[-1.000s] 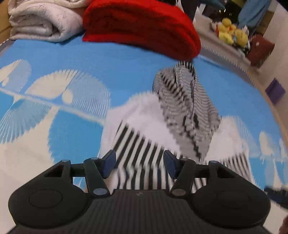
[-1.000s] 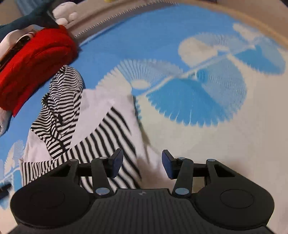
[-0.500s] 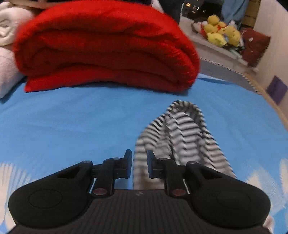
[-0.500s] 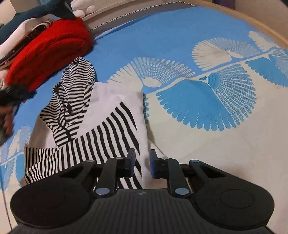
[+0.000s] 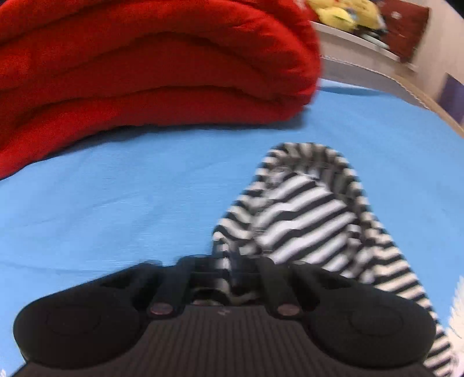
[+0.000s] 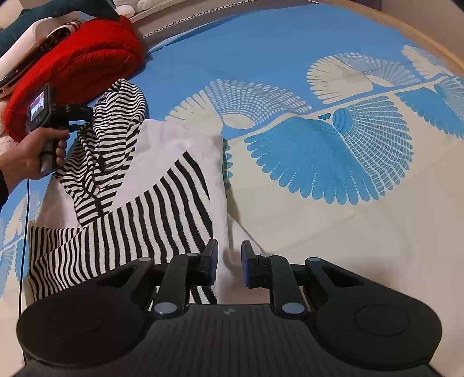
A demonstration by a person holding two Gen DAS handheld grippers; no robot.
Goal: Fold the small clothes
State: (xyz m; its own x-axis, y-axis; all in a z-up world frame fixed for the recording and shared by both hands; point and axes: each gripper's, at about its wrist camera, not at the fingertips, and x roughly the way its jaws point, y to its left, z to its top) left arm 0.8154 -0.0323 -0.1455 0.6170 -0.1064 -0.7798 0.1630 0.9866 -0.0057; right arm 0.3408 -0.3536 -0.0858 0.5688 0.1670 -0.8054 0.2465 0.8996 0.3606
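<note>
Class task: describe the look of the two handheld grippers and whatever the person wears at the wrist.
Both grippers, right gripper and left gripper, are matt black with a ribbed body, round side lobes and silver pivot pins. The right's pads are blue. A thin black cable hangs below the hand, beside a dark cuff.

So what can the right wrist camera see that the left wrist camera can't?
Only the right wrist view shows the hand holding the left gripper, the garment's white part, the bedspread's fan pattern, and the right gripper pinching the white edge. Only the left wrist view shows yellow plush toys on a shelf, and the left gripper shut on striped cloth close up. Both show the striped hood, the red blanket and the blue bedspread.
</note>
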